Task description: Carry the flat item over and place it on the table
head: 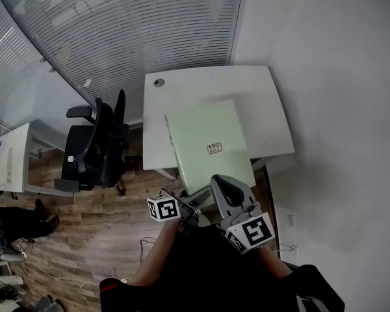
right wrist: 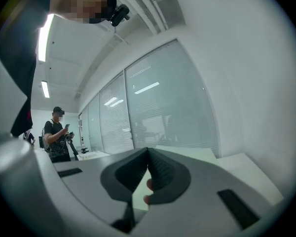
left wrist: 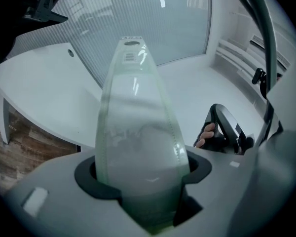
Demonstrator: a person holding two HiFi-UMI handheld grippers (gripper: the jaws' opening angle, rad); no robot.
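Observation:
The flat item [head: 208,145] is a pale green board with a small label, held level above the white table [head: 201,86] and overlapping its near edge. My left gripper [head: 182,208] clamps the board's near left corner. In the left gripper view the board [left wrist: 133,107] runs out from between the jaws of that gripper [left wrist: 143,181], over the table [left wrist: 39,98]. My right gripper [head: 233,197] grips the near right edge. In the right gripper view its jaws [right wrist: 148,181] are closed on a thin pale strip of the board [right wrist: 138,191]. The right gripper [left wrist: 227,130] and the fingers holding it also show in the left gripper view.
A black office chair [head: 94,148] stands left of the table on the wood floor. A second white desk [head: 16,158] is further left, with cables [head: 13,265] below it. A glass wall with blinds lies behind, a white wall to the right. A person [right wrist: 56,137] stands far off.

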